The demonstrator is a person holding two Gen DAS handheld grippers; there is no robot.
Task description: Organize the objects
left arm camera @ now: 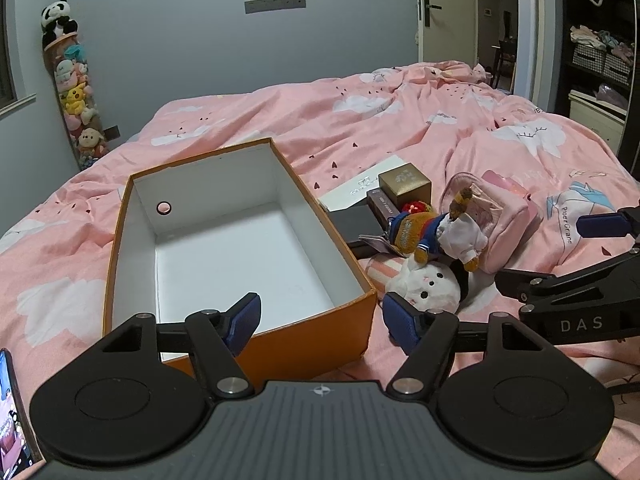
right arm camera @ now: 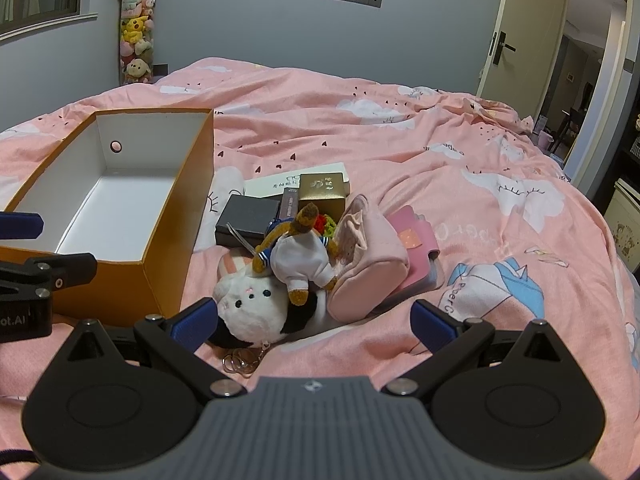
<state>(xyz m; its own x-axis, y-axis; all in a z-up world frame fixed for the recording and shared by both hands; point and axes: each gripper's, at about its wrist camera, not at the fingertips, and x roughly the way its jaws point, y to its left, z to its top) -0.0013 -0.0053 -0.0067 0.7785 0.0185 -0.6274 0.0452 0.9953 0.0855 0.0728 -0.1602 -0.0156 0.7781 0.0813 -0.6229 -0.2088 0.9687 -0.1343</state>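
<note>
An open orange box (left arm camera: 344, 322) (right arm camera: 160, 276) with a white empty inside sits on the pink bed. To its right lies a pile: a white plush bunny (left arm camera: 430, 288) (right arm camera: 252, 308), a brown plush doll in white clothes (left arm camera: 452, 236) (right arm camera: 300, 256), a pink pouch (left arm camera: 504, 220) (right arm camera: 368, 256), a gold box (left arm camera: 404, 182) (right arm camera: 322, 192), a black box (right arm camera: 246, 222) and a white card (left arm camera: 356, 190). My left gripper (left arm camera: 320, 324) is open over the box's near wall. My right gripper (right arm camera: 314, 320) is open just before the bunny.
The pink duvet (left arm camera: 360, 120) covers the whole bed, rumpled at the right. A tall tube of plush toys (left arm camera: 78, 92) stands in the far left corner. An open door (right arm camera: 532, 40) and shelves (left arm camera: 600, 64) are at the right. A phone (left arm camera: 12, 412) shows at the left edge.
</note>
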